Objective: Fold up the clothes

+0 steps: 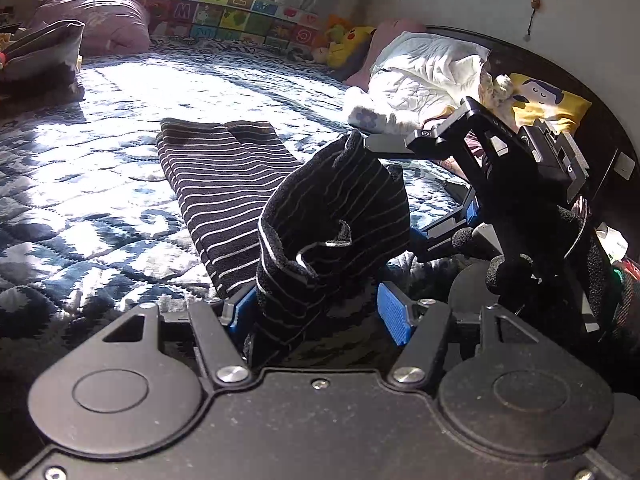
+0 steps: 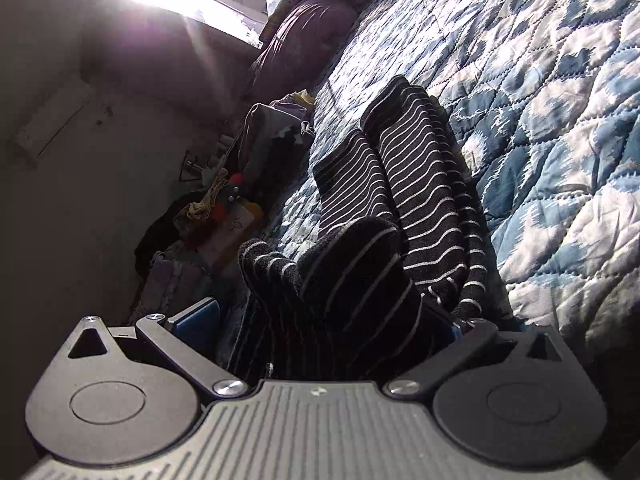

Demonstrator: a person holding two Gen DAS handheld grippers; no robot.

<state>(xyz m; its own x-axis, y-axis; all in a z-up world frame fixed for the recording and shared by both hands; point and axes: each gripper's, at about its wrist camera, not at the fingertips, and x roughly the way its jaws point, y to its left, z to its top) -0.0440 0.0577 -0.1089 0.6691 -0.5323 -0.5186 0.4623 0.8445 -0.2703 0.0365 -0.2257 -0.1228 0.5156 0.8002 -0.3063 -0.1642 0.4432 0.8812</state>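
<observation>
A black garment with thin white stripes (image 1: 224, 184) lies lengthwise on the blue-and-white quilted bed (image 1: 100, 208). Its near end is lifted and bunched. My left gripper (image 1: 316, 316) is shut on that raised wad, which stands up between the blue pads (image 1: 394, 316). In the right wrist view the same striped garment (image 2: 420, 184) runs away over the quilt (image 2: 560, 160). Its crumpled end fills the space between the fingers of my right gripper (image 2: 326, 324), whose jaws stand wide apart. The right gripper's far pad is hidden by cloth. Its body (image 1: 520, 184) sits just right of the wad.
A white bundle (image 1: 424, 76), a yellow cushion (image 1: 548, 100), soft toys (image 1: 344, 40) and a colourful letter mat (image 1: 208, 8) line the head of the bed. Purple bedding (image 1: 100, 20) lies far left. Beside the bed is a clutter of bags and clothes (image 2: 208, 216).
</observation>
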